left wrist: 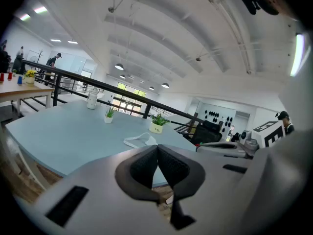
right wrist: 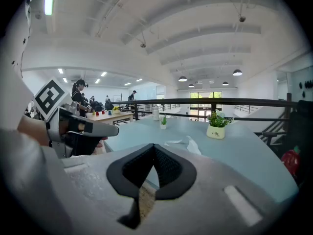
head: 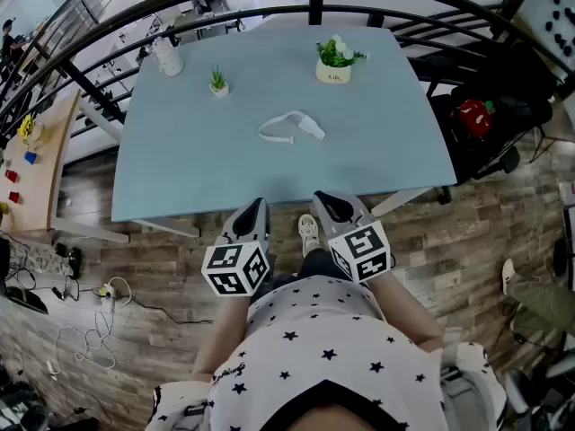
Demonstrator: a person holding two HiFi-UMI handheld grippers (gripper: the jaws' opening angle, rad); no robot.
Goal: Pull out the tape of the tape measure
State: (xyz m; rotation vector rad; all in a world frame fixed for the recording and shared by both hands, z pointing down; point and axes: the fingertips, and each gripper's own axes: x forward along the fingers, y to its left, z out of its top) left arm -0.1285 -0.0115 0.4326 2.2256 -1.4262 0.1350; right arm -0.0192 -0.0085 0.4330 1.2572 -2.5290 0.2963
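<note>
In the head view both hands are hidden under the left gripper (head: 256,207) and the right gripper (head: 324,201). The white thing (head: 289,127) on the table (head: 180,160) is shown too small for case and tape to be told apart. In each gripper view part of the table's near edge is covered by that gripper's own body, and the far people (right wrist: 79,93) are too small to be made out

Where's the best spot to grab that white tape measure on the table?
Likely the thicker end of the tape measure, at the head view's right: it looks chunkier than the thin strip looping left, so the fingers get more to squeeze. It lies flat on the table, so come down from above. The right gripper is shut and must open first.
</note>
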